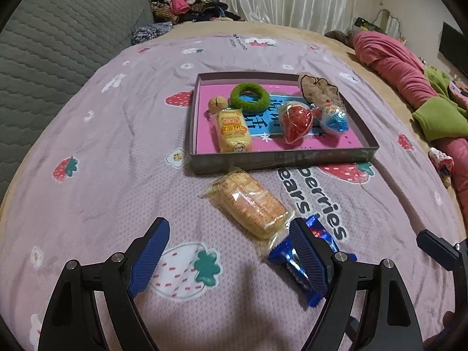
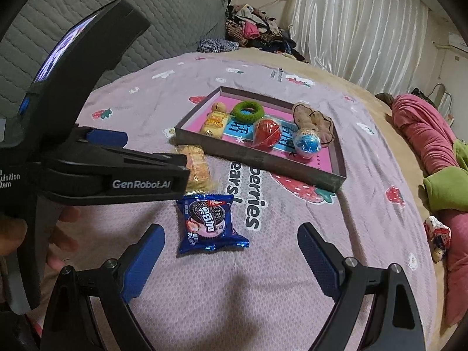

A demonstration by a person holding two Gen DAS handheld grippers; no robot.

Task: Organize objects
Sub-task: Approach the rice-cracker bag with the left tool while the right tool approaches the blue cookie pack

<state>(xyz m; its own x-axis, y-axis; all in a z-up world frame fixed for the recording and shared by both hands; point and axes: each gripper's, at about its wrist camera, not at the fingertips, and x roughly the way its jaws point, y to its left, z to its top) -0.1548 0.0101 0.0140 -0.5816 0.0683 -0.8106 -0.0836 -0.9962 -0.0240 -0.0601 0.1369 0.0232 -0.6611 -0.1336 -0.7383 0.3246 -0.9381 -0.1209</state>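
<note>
A shallow grey box [image 1: 278,159] [image 2: 257,158] with a pink floor lies on the bed. It holds a yellow snack pack [image 1: 232,131], a green ring [image 1: 249,96], a small round nut-like ball [image 1: 217,103], a red strawberry pack [image 1: 295,121], a blue egg pack [image 1: 335,118] and a brown scrunchie [image 1: 318,89]. A clear-wrapped cracker pack [image 1: 251,203] [image 2: 196,165] lies in front of the box. A blue Oreo pack [image 2: 209,225] [image 1: 304,259] lies nearer. My left gripper [image 1: 231,256] is open and empty, its right finger over the Oreo pack. My right gripper [image 2: 231,259] is open and empty just behind the Oreo pack.
The bed has a pink strawberry-print blanket [image 1: 117,146]. A grey quilted headboard [image 1: 58,44] is at the left. Piled clothes [image 1: 187,3] lie at the back, and pink and green bedding [image 1: 409,76] at the right. The left gripper's body [image 2: 102,172] fills the right view's left side.
</note>
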